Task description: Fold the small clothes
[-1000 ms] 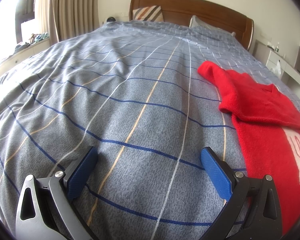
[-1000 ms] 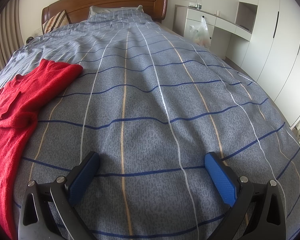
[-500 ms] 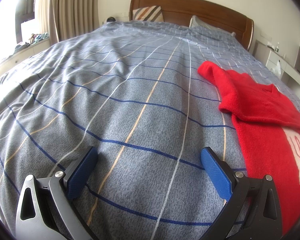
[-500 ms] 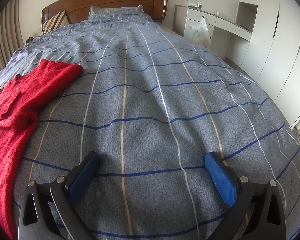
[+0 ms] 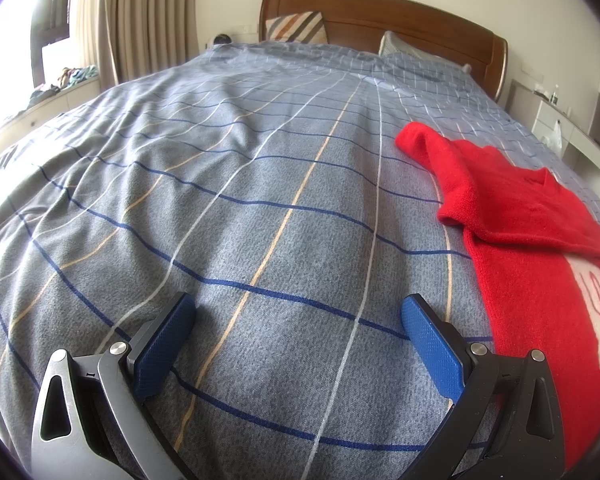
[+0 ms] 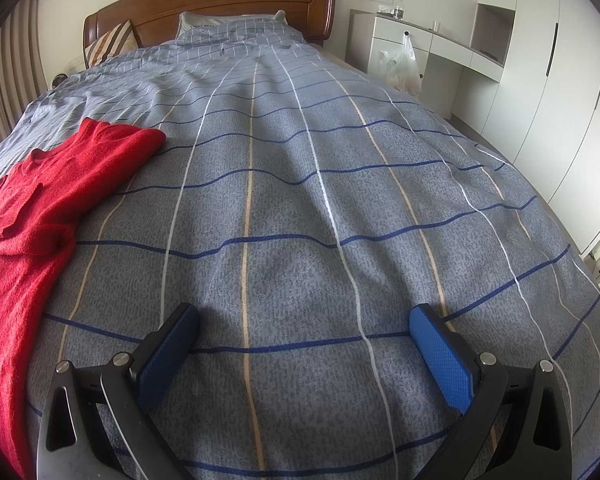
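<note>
With my left gripper (image 5: 298, 334) and right gripper (image 6: 304, 340) both spread wide and empty over the plaid duvet (image 5: 236, 184), I should pinch the red sweater (image 5: 512, 240) lying between them by its edges.

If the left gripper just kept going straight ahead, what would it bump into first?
Probably the blanket on the bed. The left gripper is open and points low along the bed, with only checked cover ahead of it. The red sweater lies off to its right, so it would likely miss that. Depth is hard to judge.
</note>
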